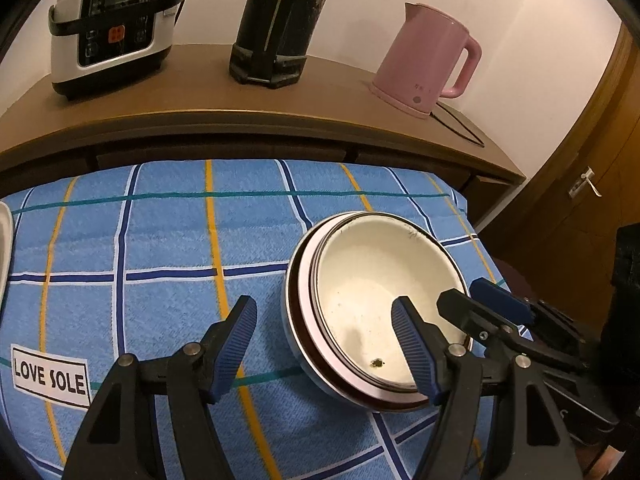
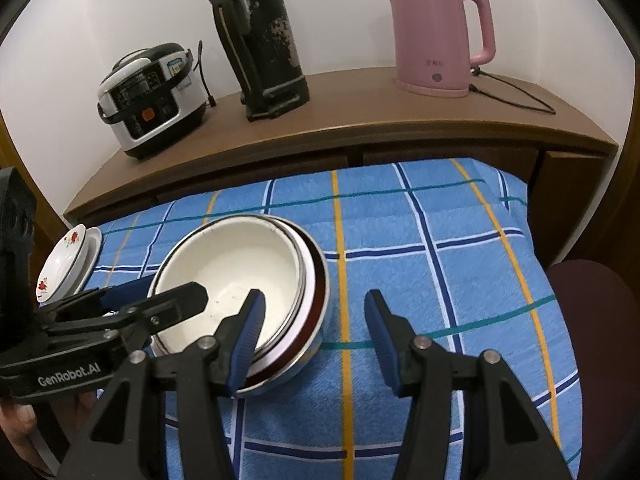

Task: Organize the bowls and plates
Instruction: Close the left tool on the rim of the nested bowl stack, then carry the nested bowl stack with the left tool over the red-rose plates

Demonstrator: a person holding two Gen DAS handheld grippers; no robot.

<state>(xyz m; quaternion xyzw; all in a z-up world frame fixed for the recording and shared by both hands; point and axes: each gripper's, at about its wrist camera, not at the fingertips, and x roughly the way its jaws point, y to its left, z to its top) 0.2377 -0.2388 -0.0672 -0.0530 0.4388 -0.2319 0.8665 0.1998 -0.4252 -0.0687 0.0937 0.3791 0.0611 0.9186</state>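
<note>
A nested stack of white bowls [image 1: 372,292] [image 2: 228,264] with dark rims sits on the blue checked cloth [image 1: 168,248]. My left gripper [image 1: 326,346] is open and straddles the stack's near-left rim, with one finger inside the top bowl and one outside on the cloth. Its pads do not press the rim. My right gripper [image 2: 316,334] is also open and straddles the opposite rim the same way, with a gap between its outer pad and the stack. Each gripper shows in the other's view: the right gripper [image 1: 474,296] and the left gripper [image 2: 156,296]. Small flowered plates [image 2: 68,256] lie at the cloth's left edge.
A wooden cabinet [image 2: 360,128] behind the cloth carries a rice cooker [image 2: 152,100], a dark thermos [image 2: 260,40] and a pink kettle [image 2: 436,32] with its cord. A maroon seat [image 2: 592,292] stands to the right. A wooden door [image 1: 592,168] is at far right.
</note>
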